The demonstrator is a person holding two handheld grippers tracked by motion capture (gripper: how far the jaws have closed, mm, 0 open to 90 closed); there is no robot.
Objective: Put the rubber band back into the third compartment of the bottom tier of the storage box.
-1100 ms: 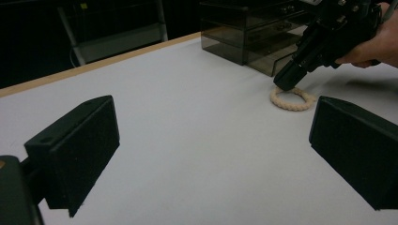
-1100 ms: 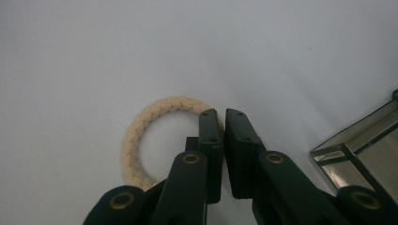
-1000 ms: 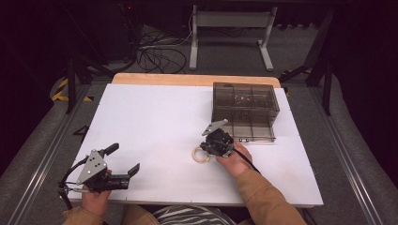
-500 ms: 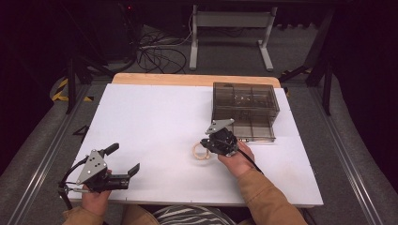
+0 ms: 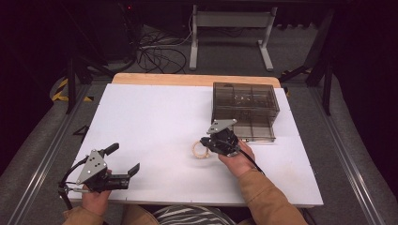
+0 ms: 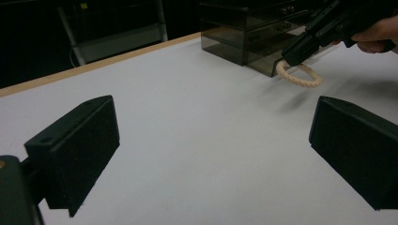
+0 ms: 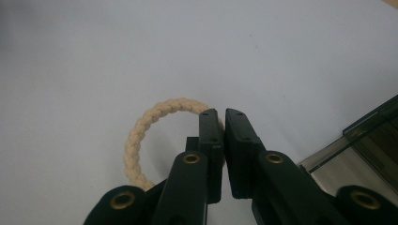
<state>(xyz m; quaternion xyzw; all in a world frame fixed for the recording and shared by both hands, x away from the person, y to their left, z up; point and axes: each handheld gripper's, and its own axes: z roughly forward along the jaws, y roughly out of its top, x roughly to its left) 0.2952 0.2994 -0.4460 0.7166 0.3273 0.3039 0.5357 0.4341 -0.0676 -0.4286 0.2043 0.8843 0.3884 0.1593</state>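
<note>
The table (image 5: pixel 155 117) carries a smoked-plastic drawer box (image 5: pixel 244 101) at its far right, with the bottom drawer (image 5: pixel 256 132) pulled out toward the person. The left gripper (image 5: pixel 123 165) rests at the near left corner, well apart from the work, its fingers (image 6: pixel 75 145) spread wide with nothing between them. The right gripper (image 5: pixel 206 141) sits just in front of the open drawer; compared with a second ago it has shifted slightly toward the box and carried the rope ring (image 5: pixel 201 150) with it. In the right gripper view its fingers (image 7: pixel 209 136) are pressed together on the ring (image 7: pixel 141 136), pinching the braid at the side nearest the drawer. In the left gripper view the ring (image 6: pixel 300 75) appears to hang from the fingertips, tilted, at or just above the table; contact with the surface cannot be confirmed. Judgement: the grasp is complete and the transfer to the drawer has begun; the next move calls for a lift over the drawer's front wall
</note>
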